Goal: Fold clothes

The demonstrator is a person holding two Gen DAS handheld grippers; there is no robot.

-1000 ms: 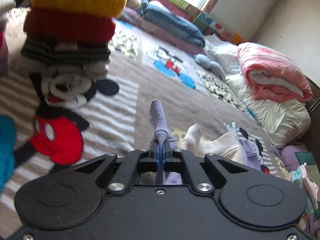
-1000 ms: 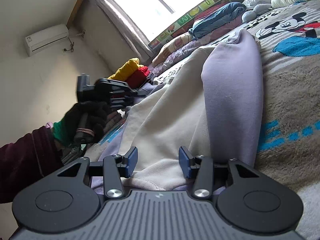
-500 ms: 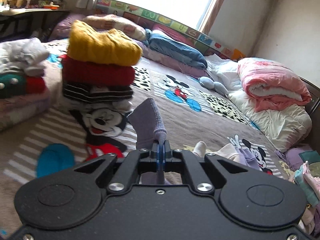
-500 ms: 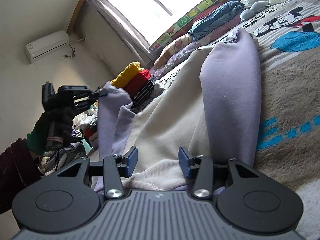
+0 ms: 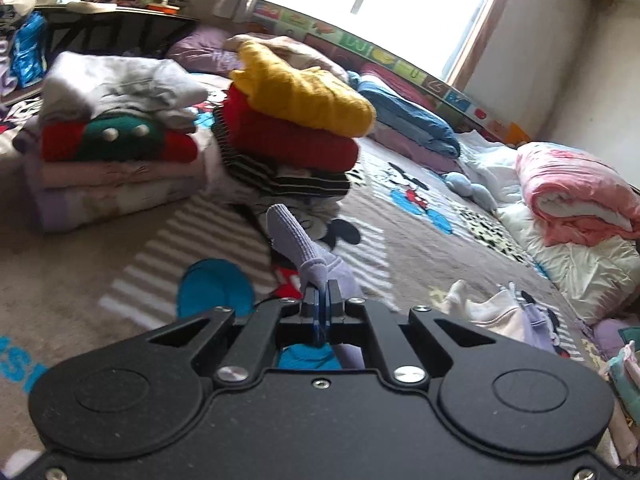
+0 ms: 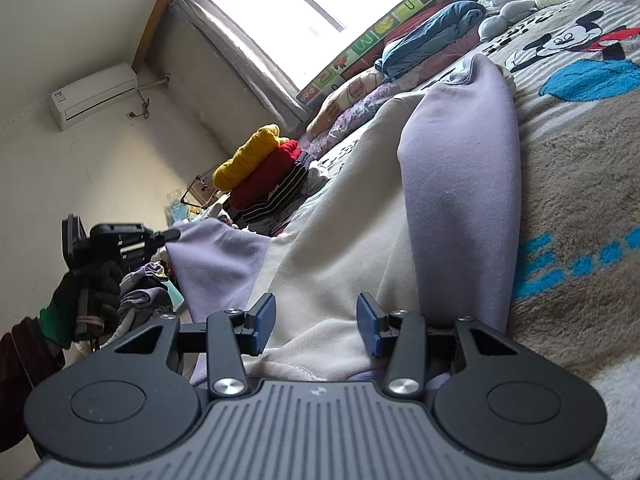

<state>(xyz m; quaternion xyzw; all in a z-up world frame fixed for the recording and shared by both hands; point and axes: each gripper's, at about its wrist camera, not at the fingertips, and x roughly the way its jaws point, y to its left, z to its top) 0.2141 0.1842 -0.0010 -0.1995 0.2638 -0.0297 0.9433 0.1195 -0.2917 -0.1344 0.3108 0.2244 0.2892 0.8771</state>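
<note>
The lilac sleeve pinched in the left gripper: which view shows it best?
The right wrist view: it shows the whole lilac sleeve hanging from the left gripper down to the cream sweatshirt. The left wrist view shows only the ribbed cuff sticking out past the shut jaws.

now carried further out to the left, left gripper [image 6: 170, 235] with the lilac sleeve [image 6: 216, 258] pinched and drawn off the sweatshirt [image 6: 340, 248]. more of the folded piles [image 5: 288, 120] brought into view.

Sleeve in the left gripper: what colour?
Pale lavender, ribbed at the cuff. The left gripper pinches the sleeve; clearest in the left wrist view.
</note>
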